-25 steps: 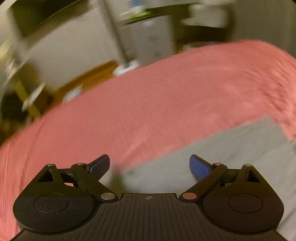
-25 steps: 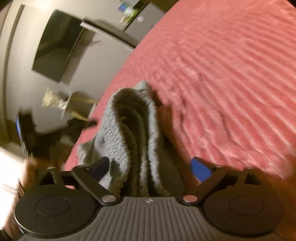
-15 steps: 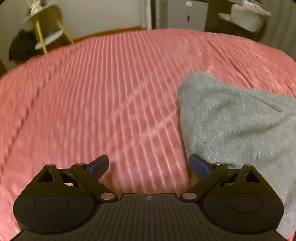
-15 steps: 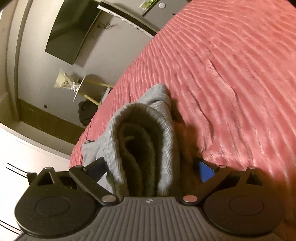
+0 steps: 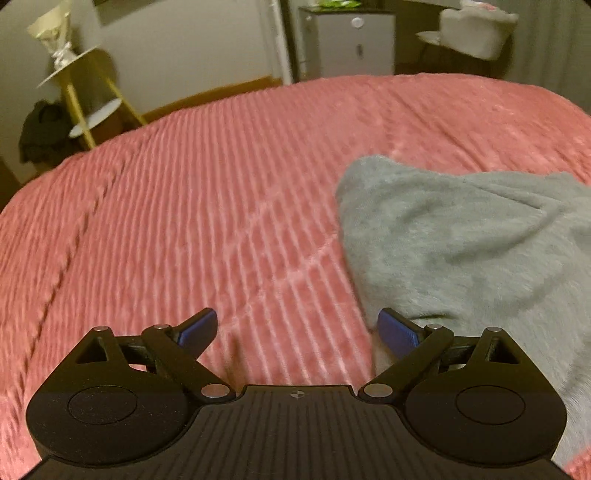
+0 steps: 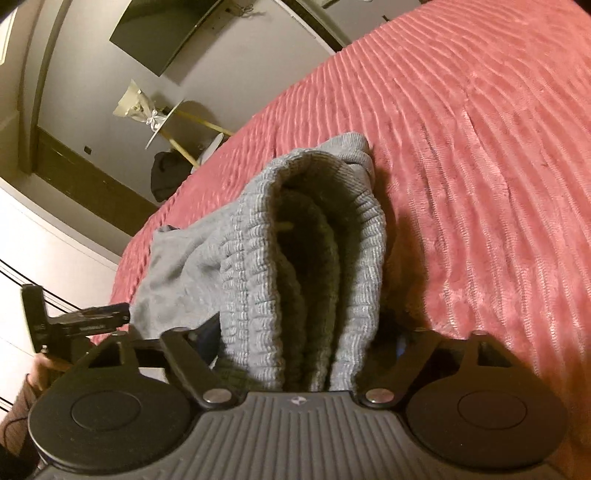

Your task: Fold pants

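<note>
The grey pants (image 6: 306, 236) lie bunched on the pink bedspread (image 6: 480, 147), with the ribbed waistband folded into a thick roll. That roll runs between the fingers of my right gripper (image 6: 303, 343), whose jaws are closing, the pads against its sides. In the left wrist view, a flat part of the pants (image 5: 461, 240) lies to the right. My left gripper (image 5: 297, 325) hovers open over bare bedspread (image 5: 184, 221), its right fingertip (image 5: 395, 328) at the cloth's edge and nothing between its fingers. The left gripper (image 6: 74, 317) also shows at the left edge of the right wrist view.
Past the bed's far edge stand a yellow-legged side table (image 5: 85, 92), a dark bag (image 5: 40, 133) on the floor, a white cabinet (image 5: 351, 40) and a wall-mounted screen (image 6: 162, 33). A sleeve (image 6: 14, 413) shows at the lower left.
The left gripper swung off the grey cloth and now hangs steady over the bedspread with the pants to its right. The right gripper's jaws widened, then narrowed onto the waistband roll.
</note>
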The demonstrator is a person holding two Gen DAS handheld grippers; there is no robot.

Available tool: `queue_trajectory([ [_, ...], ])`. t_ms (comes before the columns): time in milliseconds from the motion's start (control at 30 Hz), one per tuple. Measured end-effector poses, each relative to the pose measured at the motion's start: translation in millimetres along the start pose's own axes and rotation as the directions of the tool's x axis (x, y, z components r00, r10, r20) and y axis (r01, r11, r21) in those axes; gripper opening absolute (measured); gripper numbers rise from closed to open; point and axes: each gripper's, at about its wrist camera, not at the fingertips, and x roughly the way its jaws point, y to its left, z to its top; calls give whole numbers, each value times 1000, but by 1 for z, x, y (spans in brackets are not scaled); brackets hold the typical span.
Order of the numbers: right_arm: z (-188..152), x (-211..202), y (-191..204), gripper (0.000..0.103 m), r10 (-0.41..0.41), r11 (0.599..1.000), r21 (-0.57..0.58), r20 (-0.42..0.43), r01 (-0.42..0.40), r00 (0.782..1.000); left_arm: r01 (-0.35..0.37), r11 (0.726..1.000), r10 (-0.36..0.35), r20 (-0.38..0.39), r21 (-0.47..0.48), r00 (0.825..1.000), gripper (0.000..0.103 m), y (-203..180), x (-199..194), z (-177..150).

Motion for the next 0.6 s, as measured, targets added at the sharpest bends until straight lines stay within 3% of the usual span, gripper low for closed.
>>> queue_trajectory([
  [133, -2, -2, -2, 78, 2, 1000, -1, -16, -2, 1000, 76, 997, -75, 7, -21, 997, 97, 4, -6, -4],
  [233, 4, 3, -5, 89, 32, 999, 25, -26, -31, 999, 217, 969, -219, -8, -116, 976, 97, 14, -8, -7],
  [300, 6, 5, -6, 96, 59, 997, 48, -22, -58, 998, 270, 953, -270, 16, -140, 963, 98, 19, -8, -9],
  [400, 8, 10, -5, 99, 65, 997, 42, -22, -64, 998, 261, 958, -271, -73, -122, 960, 98, 10, 21, -11],
  [467, 9, 11, -5, 99, 71, 996, 52, -20, -70, 997, 320, 926, -348, -125, -201, 929, 101, 8, 44, -11],
  [500, 8, 11, -5, 98, 71, 996, 56, -16, -70, 997, 318, 920, -350, -111, -229, 930, 101, 6, 47, -11],
  [533, 7, 9, -2, 86, 60, 997, 43, -10, -60, 998, 331, 915, -360, -94, -231, 928, 99, 4, 46, -8],
  [567, 5, 7, 1, 65, 30, 1000, 9, -7, -30, 1000, 383, 896, -407, -67, -225, 911, 94, 3, 45, -5],
  [600, 5, 6, 3, 64, 13, 1000, -21, -10, -14, 1000, 441, 864, -463, -42, -241, 885, 86, 2, 44, -4],
])
